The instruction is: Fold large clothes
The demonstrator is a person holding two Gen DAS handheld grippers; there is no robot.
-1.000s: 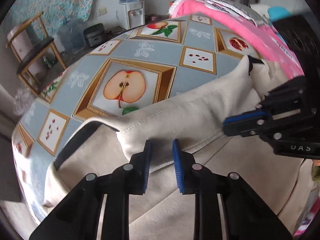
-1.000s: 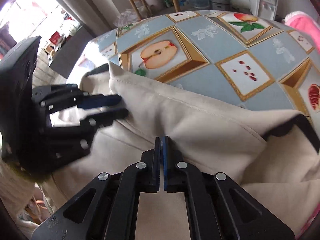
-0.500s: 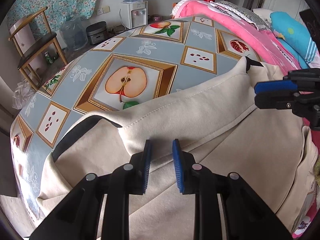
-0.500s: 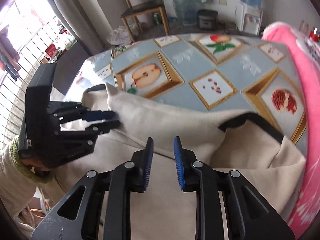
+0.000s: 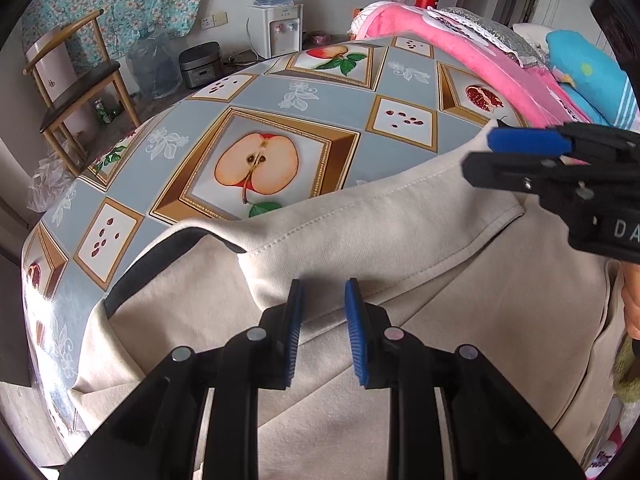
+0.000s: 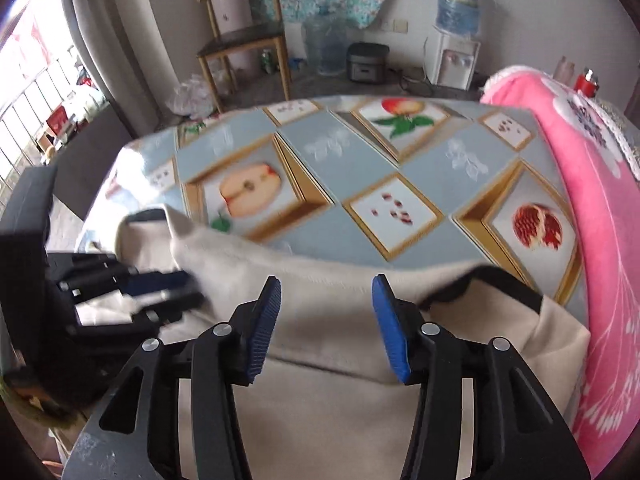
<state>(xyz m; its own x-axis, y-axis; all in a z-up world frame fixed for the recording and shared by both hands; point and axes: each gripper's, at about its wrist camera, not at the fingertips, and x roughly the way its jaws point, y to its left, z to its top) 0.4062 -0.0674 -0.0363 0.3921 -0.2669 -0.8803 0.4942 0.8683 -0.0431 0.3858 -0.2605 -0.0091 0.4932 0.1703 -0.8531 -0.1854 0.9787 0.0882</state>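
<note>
With both the left gripper (image 5: 322, 332) and right gripper (image 6: 327, 322) parted and empty, the soft, floppy beige cotton garment (image 5: 400, 248) is probably best pinched along its stitched folded edge.

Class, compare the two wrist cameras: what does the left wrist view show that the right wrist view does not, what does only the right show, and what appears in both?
Only the left wrist view: a blue pillow beyond the pink blanket, and the right tongs seen from the side.

Only the right wrist view: a bright window with railings and the left tongs, blurred.

Both: the beige garment folded on the fruit-print tablecloth, the wooden chair, the water dispenser, and open tongs in front.
</note>
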